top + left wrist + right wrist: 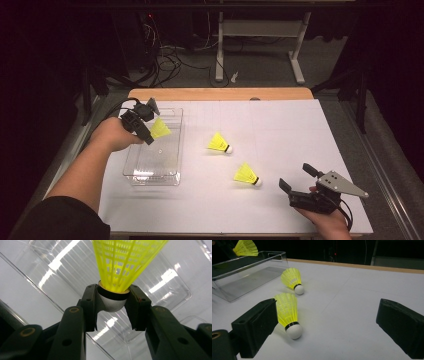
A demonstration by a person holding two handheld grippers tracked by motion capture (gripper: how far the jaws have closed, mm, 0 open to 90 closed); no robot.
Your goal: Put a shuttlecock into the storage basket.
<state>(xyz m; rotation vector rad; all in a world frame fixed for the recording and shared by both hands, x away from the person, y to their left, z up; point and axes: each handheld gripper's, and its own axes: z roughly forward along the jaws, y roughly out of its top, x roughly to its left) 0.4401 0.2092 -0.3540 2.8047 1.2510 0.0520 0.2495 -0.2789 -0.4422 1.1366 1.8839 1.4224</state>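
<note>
Left claw (111, 306) squeezing a yellow birdie (117, 272) by its round white tip over the clear box (131, 172) — ready to drop in — right claw (300, 182) wide, waiting near two more.

Site: I read this as a lab | beyond the white table (280, 125): tangled floor cables (170, 60), a white desk frame (260, 30) | further back: dark surroundings, equipment with a red light (150, 16).
</note>
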